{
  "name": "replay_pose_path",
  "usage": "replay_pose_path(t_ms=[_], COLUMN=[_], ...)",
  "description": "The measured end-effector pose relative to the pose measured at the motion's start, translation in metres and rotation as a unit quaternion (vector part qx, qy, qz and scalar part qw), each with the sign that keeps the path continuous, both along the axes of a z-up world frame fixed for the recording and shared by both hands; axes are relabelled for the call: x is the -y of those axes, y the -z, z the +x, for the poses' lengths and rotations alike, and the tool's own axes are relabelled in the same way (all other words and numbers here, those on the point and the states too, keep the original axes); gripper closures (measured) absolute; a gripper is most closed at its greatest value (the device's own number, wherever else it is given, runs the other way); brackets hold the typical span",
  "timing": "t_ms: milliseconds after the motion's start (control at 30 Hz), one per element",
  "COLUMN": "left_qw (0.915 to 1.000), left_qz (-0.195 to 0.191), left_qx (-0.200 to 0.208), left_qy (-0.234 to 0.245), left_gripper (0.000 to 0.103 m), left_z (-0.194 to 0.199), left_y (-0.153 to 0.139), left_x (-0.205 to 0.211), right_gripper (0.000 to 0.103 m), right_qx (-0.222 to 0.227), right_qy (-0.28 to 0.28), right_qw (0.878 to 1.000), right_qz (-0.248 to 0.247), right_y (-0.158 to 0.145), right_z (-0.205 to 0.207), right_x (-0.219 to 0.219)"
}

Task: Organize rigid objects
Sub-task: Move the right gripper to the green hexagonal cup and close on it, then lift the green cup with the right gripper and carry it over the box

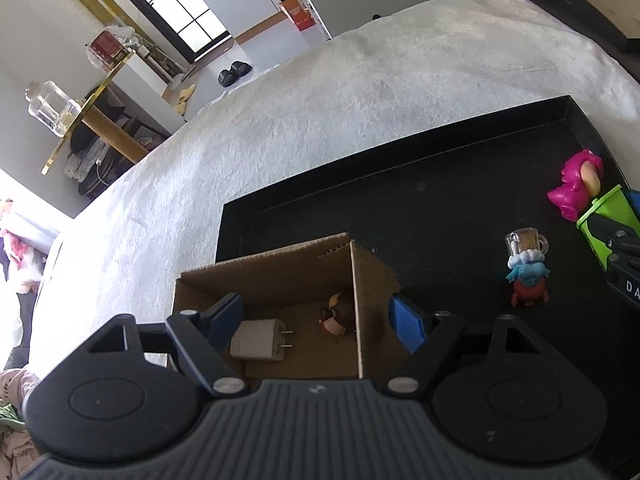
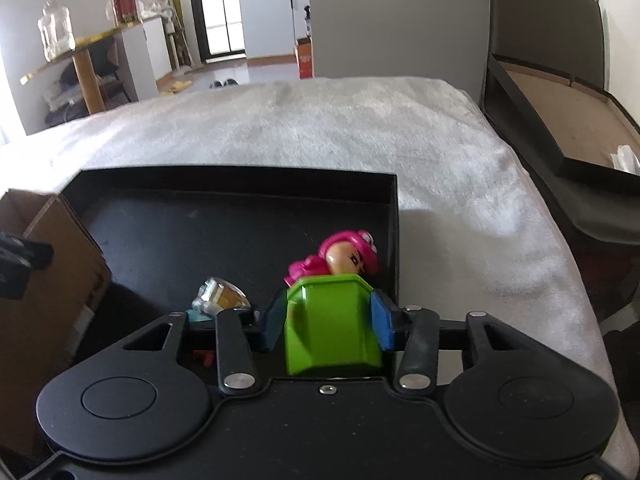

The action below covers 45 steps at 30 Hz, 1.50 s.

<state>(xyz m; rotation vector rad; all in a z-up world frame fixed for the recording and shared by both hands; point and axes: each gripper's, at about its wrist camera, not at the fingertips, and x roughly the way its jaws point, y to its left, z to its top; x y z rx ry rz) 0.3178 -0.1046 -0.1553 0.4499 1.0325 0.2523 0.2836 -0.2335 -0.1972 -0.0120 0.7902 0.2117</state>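
Right hand-held gripper [image 2: 326, 322] clenched on green block [image 2: 330, 324]; left hand-held gripper [image 1: 316, 320] released above cardboard box [image 1: 280, 276]. Stowed: white charger [image 1: 258, 339], brown figure [image 1: 338, 314]. Outstanding on black tray [image 1: 400, 148]: blue figure [image 1: 528, 280], pink figure [image 1: 576, 184].

I get bright daylight from the far window [image 1: 176, 4], overexposed there; edges bend strongly, and the black tray [image 2: 240, 176] reads dark.

My black grippers carry blue pads [image 1: 406, 322] — the right gripper [image 2: 326, 322] has a lime-green bin [image 2: 330, 324]. Black tray [image 1: 400, 148] on white fuzzy blanket [image 1: 320, 100]. Brown cardboard box [image 1: 280, 276] — white charger [image 1: 260, 339] inside. Magenta figure [image 2: 348, 256], blue-and-red figure [image 1: 528, 280].
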Motion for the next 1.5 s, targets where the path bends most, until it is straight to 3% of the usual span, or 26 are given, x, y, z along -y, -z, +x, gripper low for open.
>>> replay_pose_path(t_ms=[167, 467, 767, 833, 1033, 1500], left_qw=[0.9999, 0.9998, 0.9993, 0.9992, 0.9986, 0.9957], left_qz=[-0.009, -0.019, -0.03, -0.033, -0.038, -0.061], left_qx=[-0.002, 0.004, 0.015, 0.019, 0.032, 0.052], left_qy=[-0.007, -0.003, -0.015, -0.014, -0.021, -0.046], left_gripper=[0.024, 0.024, 0.024, 0.024, 0.024, 0.024], left_z=[-0.004, -0.024, -0.051, -0.057, -0.071, -0.096], left_y=[-0.002, -0.013, -0.03, -0.033, -0.042, -0.057], left_x=[-0.003, -0.005, -0.016, -0.017, -0.024, -0.056], right_gripper=[0.058, 0.055, 0.055, 0.056, 0.057, 0.056], right_qx=[0.008, -0.015, -0.048, -0.087, -0.071, -0.034], right_qy=[-0.03, -0.064, -0.099, -0.112, -0.093, -0.101], right_qw=[0.998, 0.994, 0.981, 0.979, 0.986, 0.987], right_qz=[-0.061, -0.087, -0.158, -0.145, -0.119, -0.124], right_y=[0.002, -0.002, 0.002, 0.013, -0.004, -0.058], right_z=[-0.007, -0.022, -0.038, -0.038, -0.055, -0.078], right_x=[-0.017, -0.028, -0.05, -0.052, -0.051, -0.07])
